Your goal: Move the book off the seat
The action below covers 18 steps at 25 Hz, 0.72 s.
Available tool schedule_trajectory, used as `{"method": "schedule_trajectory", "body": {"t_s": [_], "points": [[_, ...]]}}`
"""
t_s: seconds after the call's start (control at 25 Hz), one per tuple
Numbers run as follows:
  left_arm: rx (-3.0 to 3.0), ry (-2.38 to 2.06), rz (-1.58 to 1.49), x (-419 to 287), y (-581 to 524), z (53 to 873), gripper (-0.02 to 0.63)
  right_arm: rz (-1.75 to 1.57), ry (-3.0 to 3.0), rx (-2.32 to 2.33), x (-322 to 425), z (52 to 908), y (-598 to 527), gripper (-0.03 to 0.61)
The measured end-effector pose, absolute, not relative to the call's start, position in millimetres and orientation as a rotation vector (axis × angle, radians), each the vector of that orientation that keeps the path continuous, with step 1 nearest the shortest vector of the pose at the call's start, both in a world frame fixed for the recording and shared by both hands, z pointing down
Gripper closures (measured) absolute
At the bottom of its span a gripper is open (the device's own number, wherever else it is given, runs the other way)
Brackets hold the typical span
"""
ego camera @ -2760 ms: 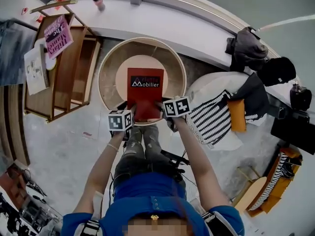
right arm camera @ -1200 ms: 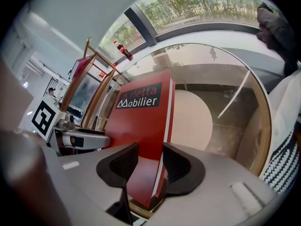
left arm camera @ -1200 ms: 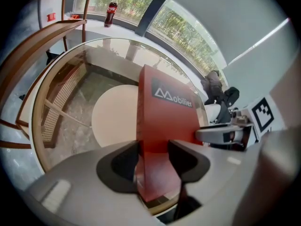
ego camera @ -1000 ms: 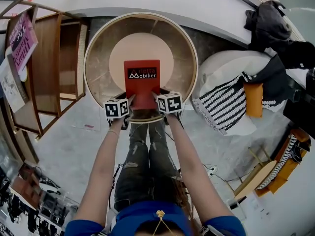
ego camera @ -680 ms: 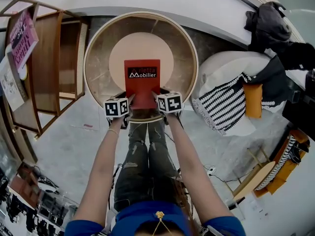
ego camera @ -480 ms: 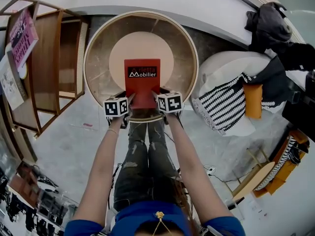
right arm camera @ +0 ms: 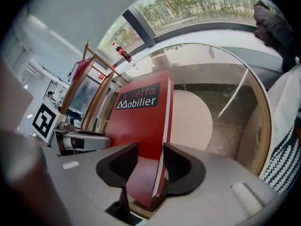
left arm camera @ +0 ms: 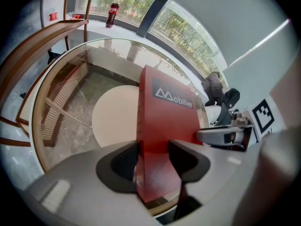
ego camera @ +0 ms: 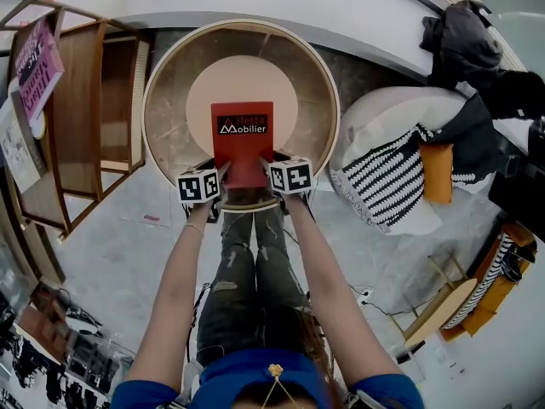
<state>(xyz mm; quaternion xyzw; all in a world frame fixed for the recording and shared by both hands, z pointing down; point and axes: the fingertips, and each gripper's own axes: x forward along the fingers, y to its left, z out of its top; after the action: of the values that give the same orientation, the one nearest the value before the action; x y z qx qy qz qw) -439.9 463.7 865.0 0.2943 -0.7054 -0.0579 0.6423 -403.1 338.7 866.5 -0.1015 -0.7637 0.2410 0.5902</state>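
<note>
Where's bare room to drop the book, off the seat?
Bare floor left of the legs, between the wooden shelf and the round chair; more floor right of the legs, below the pouf. Crowded: pouf carries striped cloth and orange cushion; shelf holds magazines.

- Bright, even daylight enters through the windows.
- Shadows are soft and faint.
- Strong fisheye bending warps every edge; black corners ring both gripper views.
- The nearest foreground there is blurred.
</note>
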Motion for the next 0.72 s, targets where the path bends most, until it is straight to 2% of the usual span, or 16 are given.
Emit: {"method": "schedule_trajectory", "body": {"t_s": [0.08, 0.2, 0.44, 0.6, 0.72], "points": [[0.651, -1.619, -0.15, -439.8, 464.7, 864.4, 0.413, 0.558, -1.776, -0.218, -400.5, 866.2, 334.3, 0.386], [0.592, -1.654, -0.137, -438.3, 472.9, 860.9, 0.391, 0.477, -1.784, -0.206, -393.9, 859.3, 323.6, 0.391], [0.597, -1.732, -0.076, -428.3, 470.5, 830.9, 0.391, 0.36, -1.799, -0.25, -381.7, 831.8, 317.8, 0.391], [0.634, -1.753, -0.117, -418.8, 456.1, 800.6, 0.398, 0.335, -1.835, -0.296, -380.0, 801.6, 323.2, 0.462], [0.676, -1.782, -0.147, -412.6, 444.8, 771.5, 0.481, 0.329, -1.862, -0.341, -377.4, 776.1, 330.3, 0.531]]}}
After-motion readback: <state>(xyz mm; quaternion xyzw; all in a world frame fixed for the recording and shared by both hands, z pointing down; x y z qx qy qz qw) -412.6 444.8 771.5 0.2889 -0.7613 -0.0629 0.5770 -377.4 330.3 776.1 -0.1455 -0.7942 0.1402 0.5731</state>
